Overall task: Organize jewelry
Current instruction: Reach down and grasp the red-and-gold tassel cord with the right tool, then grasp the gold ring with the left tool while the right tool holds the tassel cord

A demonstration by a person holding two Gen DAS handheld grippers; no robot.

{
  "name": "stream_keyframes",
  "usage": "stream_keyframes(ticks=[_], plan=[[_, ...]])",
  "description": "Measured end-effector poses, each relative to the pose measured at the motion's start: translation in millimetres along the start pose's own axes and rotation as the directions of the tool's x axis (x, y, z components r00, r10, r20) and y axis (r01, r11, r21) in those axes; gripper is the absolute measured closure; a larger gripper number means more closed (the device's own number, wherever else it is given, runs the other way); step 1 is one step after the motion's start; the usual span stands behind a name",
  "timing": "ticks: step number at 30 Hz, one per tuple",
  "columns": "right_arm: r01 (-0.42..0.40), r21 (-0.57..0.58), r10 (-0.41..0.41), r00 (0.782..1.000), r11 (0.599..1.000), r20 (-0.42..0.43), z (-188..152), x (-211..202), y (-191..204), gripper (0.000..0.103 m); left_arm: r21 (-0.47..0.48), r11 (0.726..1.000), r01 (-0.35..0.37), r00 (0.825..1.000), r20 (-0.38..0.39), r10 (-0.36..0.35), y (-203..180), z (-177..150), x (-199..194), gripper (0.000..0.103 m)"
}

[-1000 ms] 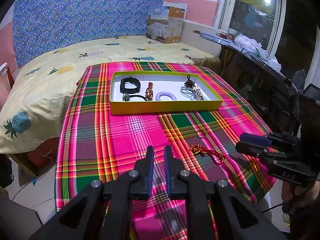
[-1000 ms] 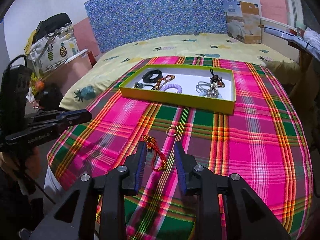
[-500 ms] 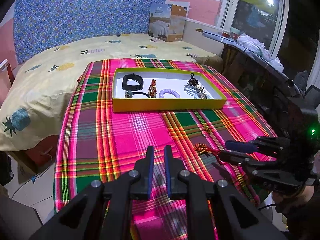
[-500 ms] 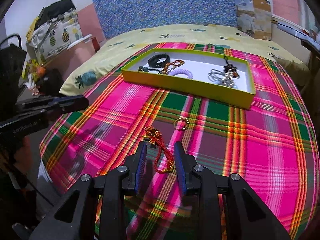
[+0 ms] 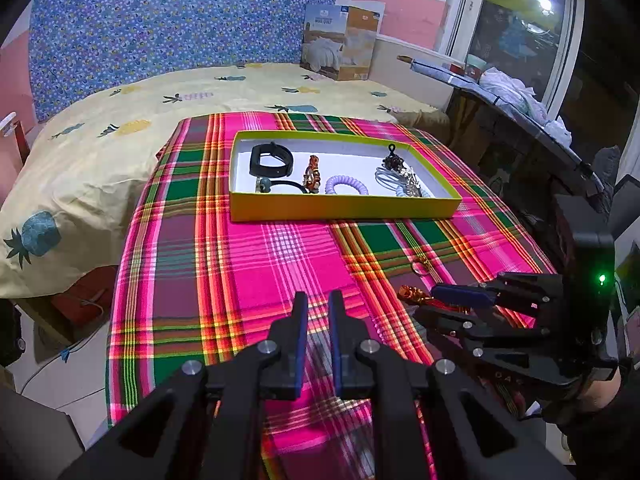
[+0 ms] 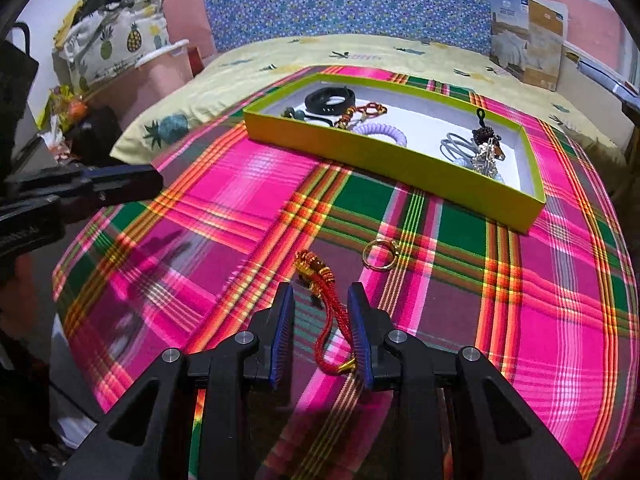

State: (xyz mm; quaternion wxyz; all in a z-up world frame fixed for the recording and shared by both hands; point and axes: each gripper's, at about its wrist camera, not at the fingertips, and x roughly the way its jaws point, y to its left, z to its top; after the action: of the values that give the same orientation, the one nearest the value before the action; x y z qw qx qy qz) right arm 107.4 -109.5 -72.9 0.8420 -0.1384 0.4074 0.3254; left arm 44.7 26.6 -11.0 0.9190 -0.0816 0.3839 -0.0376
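A red cord charm with gold knots [image 6: 326,308] lies on the plaid tablecloth. My right gripper [image 6: 320,294] is open with its fingers on either side of the cord, low over the cloth; it also shows in the left wrist view [image 5: 434,300]. A gold ring [image 6: 379,254] lies just beyond it. The yellow-green box [image 6: 400,158] holds a black band [image 6: 330,100], a purple coil [image 6: 380,130] and several other pieces. My left gripper [image 5: 318,302] hangs above the near cloth, its jaws a narrow gap apart and empty.
The table [image 5: 224,264] stands against a bed with a yellow pineapple sheet [image 5: 100,136]. A dark shelf with clutter [image 5: 520,120] runs along the right. Bags [image 6: 112,48] are piled at the far left in the right wrist view.
My right gripper has moved forward and down until its open fingers straddle the red cord charm. My left gripper has barely moved.
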Motion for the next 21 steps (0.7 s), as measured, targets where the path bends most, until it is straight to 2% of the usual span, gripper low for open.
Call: stream_keyframes(ticks=[1,5,7,15,21], plan=[[0.003,-0.004,-0.003,1.000,1.000,0.003,-0.3,0.0,0.3,0.074,0.000,1.000,0.000,1.000,-0.002,0.000,-0.4,-0.2,0.8,0.092],[0.022,-0.005,-0.022,1.000,1.000,0.009,-0.6,0.2,-2.1,0.091,0.000,1.000,0.001,1.000,-0.010,-0.001,-1.3,0.1,4.5,0.092],[0.017,0.003,-0.017,1.000,1.000,0.013,-0.9,-0.9,-4.5,0.094,0.001,1.000,0.003,1.000,-0.014,-0.003,-2.5,0.8,6.6,0.092],[0.007,0.028,-0.008,0.999,1.000,0.035,-4.7,-9.2,-10.2,0.096,0.015,1.000,0.013,0.999,-0.033,-0.013,-10.4,4.3,16.0,0.092],[0.023,0.094,-0.029,0.997,0.995,0.066,-9.8,-23.9,-26.7,0.096,0.032,0.999,0.038,0.998,-0.051,-0.036,-23.9,10.9,28.0,0.092]])
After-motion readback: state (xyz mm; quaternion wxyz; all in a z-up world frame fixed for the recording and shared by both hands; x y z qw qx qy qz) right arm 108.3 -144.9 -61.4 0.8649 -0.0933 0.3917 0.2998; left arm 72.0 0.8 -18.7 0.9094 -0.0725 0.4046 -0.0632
